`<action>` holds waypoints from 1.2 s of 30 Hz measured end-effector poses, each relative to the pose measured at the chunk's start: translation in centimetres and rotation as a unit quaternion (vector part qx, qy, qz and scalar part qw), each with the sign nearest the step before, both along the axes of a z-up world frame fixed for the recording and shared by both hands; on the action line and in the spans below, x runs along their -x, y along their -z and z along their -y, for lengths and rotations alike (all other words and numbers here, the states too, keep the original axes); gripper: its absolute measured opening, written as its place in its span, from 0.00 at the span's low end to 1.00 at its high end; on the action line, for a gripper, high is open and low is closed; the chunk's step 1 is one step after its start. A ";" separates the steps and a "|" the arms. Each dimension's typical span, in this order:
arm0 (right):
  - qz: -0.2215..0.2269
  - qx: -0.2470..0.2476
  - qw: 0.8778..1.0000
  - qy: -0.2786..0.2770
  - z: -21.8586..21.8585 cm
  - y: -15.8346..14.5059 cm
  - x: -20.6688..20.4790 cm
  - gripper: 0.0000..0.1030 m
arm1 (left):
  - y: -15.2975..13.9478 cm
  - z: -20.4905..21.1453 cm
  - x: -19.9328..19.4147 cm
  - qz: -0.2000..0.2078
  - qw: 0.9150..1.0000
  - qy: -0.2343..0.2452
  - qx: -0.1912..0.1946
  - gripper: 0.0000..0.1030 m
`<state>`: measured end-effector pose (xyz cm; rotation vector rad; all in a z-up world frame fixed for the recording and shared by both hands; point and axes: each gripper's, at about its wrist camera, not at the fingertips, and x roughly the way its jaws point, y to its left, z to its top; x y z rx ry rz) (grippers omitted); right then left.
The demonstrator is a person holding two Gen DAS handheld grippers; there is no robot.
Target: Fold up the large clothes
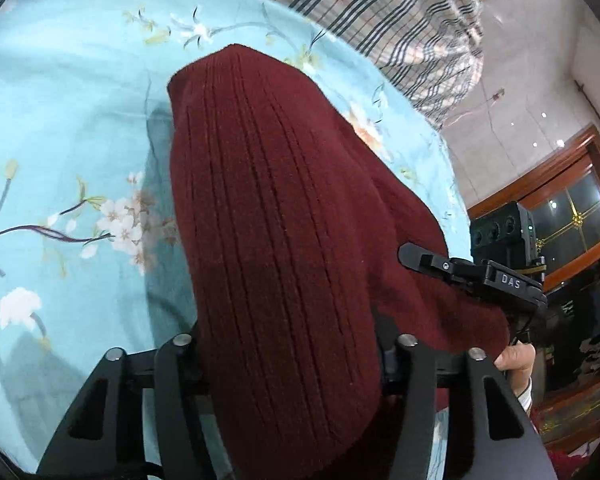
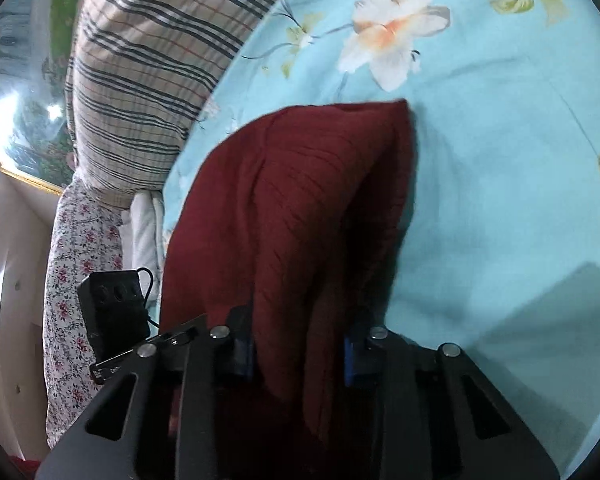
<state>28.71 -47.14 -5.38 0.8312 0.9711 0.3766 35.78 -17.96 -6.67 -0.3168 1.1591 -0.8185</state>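
A dark red ribbed knit sweater (image 1: 276,216) hangs folded over my left gripper (image 1: 288,360), which is shut on its edge; the fingertips are hidden under the cloth. The sweater's far corner reaches out over the light blue floral bedsheet (image 1: 68,120). In the right wrist view the same sweater (image 2: 300,208) is bunched between my right gripper's (image 2: 300,356) blue pads (image 2: 244,352), which are shut on it. The right gripper also shows in the left wrist view (image 1: 476,276) at the sweater's right side.
A plaid quilt (image 1: 400,12) lies at the bed's far edge, also in the right wrist view (image 2: 148,72), with a floral pillow (image 2: 80,280) beside it. A wooden glass-door cabinet (image 1: 572,216) stands past the bed. The blue sheet (image 2: 500,200) spreads to the right.
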 end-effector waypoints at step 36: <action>0.022 0.074 0.990 -0.117 -21.0 -2.6 7.5 0.52 | -4.4 -25.5 18.2 0.040 0.982 -0.163 -0.086 0.65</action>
